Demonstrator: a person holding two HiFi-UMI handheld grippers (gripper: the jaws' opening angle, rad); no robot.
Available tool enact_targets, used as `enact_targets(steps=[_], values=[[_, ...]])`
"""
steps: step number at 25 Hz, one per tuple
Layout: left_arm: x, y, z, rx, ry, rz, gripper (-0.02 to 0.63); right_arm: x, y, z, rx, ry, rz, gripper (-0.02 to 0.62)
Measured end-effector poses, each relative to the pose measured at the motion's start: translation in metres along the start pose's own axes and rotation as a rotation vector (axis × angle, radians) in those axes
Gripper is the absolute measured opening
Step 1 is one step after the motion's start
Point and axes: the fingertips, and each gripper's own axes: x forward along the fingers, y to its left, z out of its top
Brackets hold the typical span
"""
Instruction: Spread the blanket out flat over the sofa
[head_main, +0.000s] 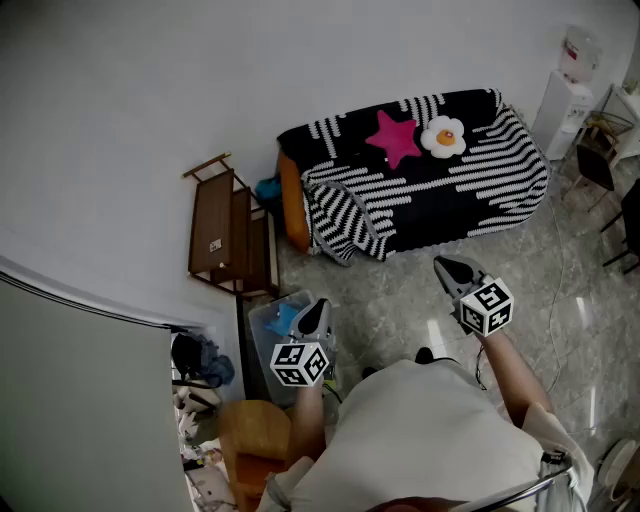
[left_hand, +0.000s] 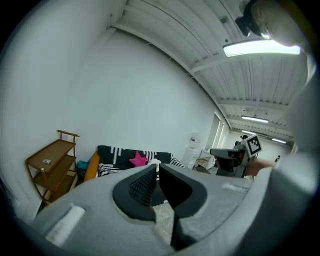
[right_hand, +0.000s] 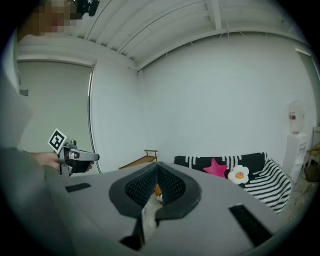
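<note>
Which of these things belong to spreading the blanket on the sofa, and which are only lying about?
Job: blanket, sofa.
Lying about: star cushion, flower cushion, wooden shelf, water dispenser, plastic bin.

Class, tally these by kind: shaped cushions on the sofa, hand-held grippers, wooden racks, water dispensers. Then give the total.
Shaped cushions: 2 (pink star, white flower)
Grippers: 2 (left gripper, right gripper)
Wooden rack: 1
Water dispenser: 1
Total: 6
</note>
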Motion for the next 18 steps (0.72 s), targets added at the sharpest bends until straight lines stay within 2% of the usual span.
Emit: enact_targets(steps=[18], values=[[0.004, -0.010, -0.005, -0.010, 0.009, 0.018, 0.029, -0.002, -0.008, -0.003, 0.010, 0.005, -0.003, 0.005]])
